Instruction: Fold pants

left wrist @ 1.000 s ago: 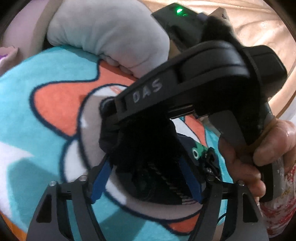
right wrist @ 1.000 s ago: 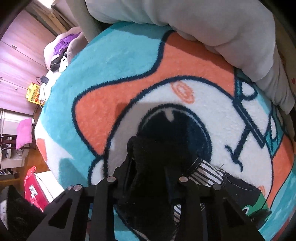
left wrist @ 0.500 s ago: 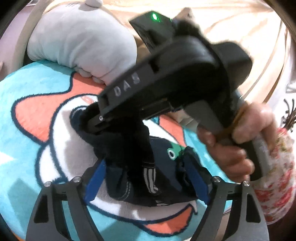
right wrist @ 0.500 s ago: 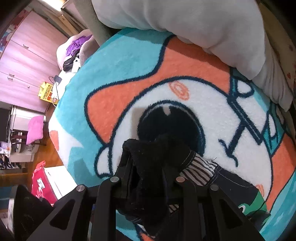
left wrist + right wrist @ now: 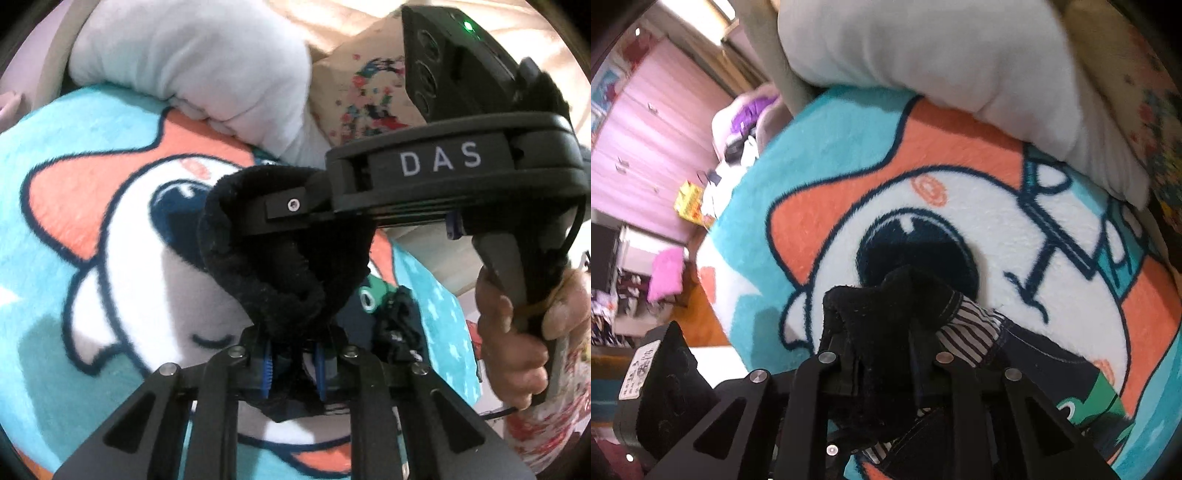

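The dark pants (image 5: pixel 280 266) are pinched in both the left claw (image 5: pixel 291 363), just closed, and the right claw (image 5: pixel 882 354), above the blanket (image 5: pixel 849 155). A fold is under way; next, the edge must be carried across and laid flat.

Dark pants bunched on the blanket

The pants (image 5: pixel 1027 354), navy with striped lining and a green patch, lie crumpled over the blanket's (image 5: pixel 827 155) cartoon eye, one fuzzy black edge raised.

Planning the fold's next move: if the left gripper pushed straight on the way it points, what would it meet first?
Probably the black fuzzy pants fabric bunched just ahead of the left gripper, then the right gripper; depth is unclear.
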`<state>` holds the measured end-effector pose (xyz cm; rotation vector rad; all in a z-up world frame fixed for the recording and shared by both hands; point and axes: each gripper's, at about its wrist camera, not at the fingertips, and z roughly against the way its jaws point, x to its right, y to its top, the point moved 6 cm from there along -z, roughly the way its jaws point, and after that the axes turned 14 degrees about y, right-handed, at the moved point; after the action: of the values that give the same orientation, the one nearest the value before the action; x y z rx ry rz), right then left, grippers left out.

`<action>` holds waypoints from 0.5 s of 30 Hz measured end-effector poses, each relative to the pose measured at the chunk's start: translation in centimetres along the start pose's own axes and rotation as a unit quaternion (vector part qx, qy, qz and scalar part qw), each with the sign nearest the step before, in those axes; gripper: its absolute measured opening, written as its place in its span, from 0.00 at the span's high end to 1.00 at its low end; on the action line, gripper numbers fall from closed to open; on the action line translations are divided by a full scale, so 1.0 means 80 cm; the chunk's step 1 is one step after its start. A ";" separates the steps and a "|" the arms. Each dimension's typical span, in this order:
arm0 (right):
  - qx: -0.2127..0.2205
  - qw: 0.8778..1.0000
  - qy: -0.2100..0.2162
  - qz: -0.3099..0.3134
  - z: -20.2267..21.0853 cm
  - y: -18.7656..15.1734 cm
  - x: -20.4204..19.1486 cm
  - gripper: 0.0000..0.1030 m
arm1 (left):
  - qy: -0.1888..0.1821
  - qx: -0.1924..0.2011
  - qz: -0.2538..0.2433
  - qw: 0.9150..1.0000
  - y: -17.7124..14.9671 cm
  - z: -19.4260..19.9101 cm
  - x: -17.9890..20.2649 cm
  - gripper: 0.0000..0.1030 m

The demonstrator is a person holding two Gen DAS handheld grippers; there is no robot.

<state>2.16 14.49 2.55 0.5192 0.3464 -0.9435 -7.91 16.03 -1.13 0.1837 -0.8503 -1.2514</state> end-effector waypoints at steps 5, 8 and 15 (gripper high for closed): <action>0.067 0.998 0.019 -0.007 0.059 -0.025 0.006 0.81 | -0.015 0.008 -0.037 0.999 0.004 0.016 0.048 0.84; 0.103 0.994 0.036 -0.015 0.093 -0.044 0.014 0.81 | -0.020 0.013 -0.068 0.997 0.001 0.023 0.079 0.84; 0.183 0.979 0.073 -0.044 0.153 -0.096 0.051 0.81 | -0.026 0.007 -0.129 0.991 -0.016 0.017 0.142 0.84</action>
<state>-1.32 1.17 8.51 0.9192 0.3301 -1.0641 -9.03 5.99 4.36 0.2796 -0.9003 -1.4977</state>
